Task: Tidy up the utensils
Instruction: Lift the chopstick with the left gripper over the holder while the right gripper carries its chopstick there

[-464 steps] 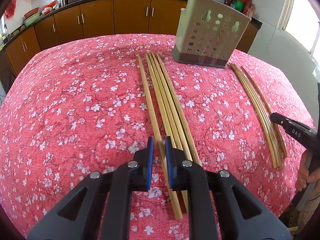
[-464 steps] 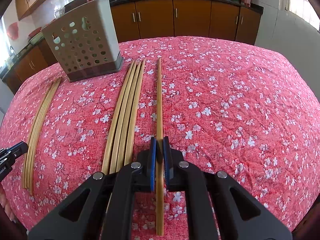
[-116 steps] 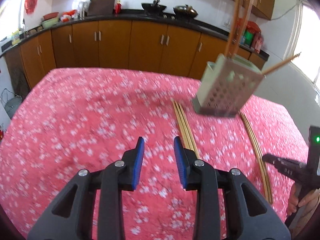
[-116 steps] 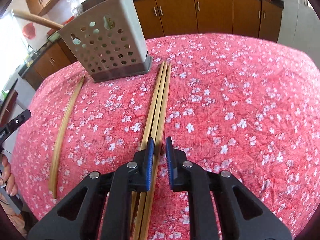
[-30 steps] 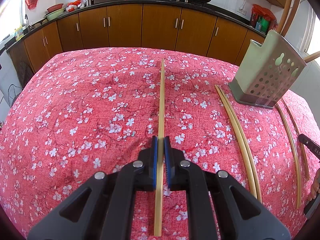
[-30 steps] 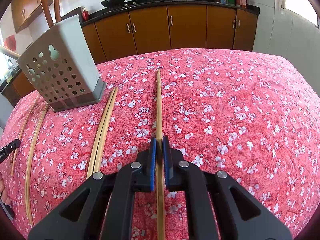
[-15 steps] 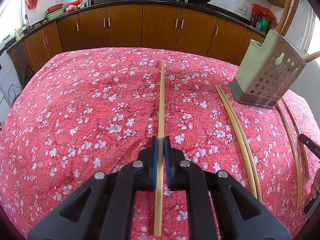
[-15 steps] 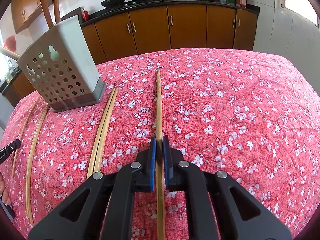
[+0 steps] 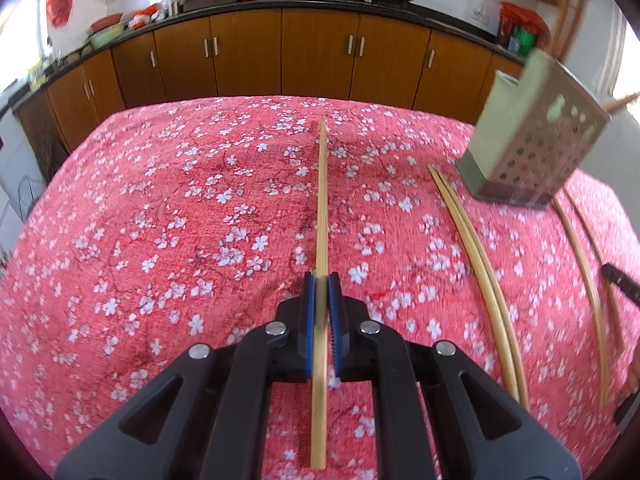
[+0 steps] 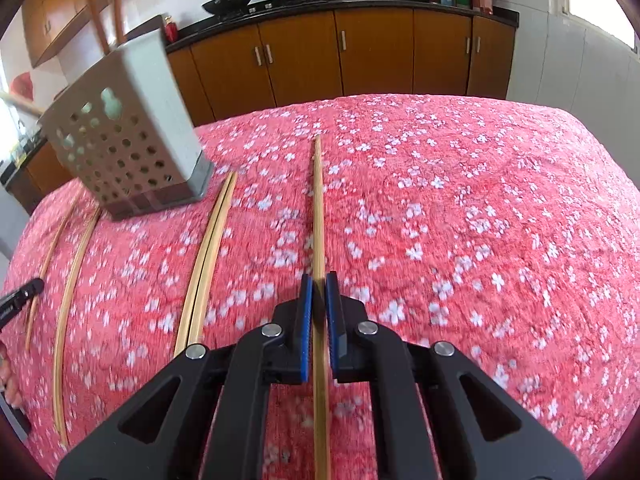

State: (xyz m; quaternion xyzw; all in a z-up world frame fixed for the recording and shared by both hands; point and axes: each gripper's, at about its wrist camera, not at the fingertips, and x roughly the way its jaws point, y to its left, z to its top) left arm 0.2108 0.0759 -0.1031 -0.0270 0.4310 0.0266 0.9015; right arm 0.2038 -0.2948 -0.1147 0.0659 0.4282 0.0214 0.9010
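The table, under a red tablecloth (image 9: 168, 216) printed with white blossoms, fills most of both views, with brown kitchen cabinets (image 9: 320, 60) across the top. The perforated chopstick holder (image 9: 532, 148) sits at the upper right of the left wrist view and at the upper left of the right wrist view (image 10: 124, 152), with a few chopsticks already standing in it. A pair of chopsticks (image 9: 476, 256) lies on the cloth just beside the holder's base, and two more lie farther out near the right edge.

The left gripper (image 9: 321, 328) is clamped narrow on a single chopstick (image 9: 322, 200) that runs up the middle of its frame. The right gripper (image 10: 317, 324) is likewise clamped on its own chopstick (image 10: 318, 216), centred in its frame.

The step in hand appears to be carrying each held stick to the holder. Each stick is gripped near its back third, so most of its length sticks out ahead; to do this well, lift clear of the cloth first, then tip the far end down over the holder's open top. Aim for a free gap between the sticks already standing there. Release only once the tip is well inside, and bring in one gripper at a time so they do not crowd each other.
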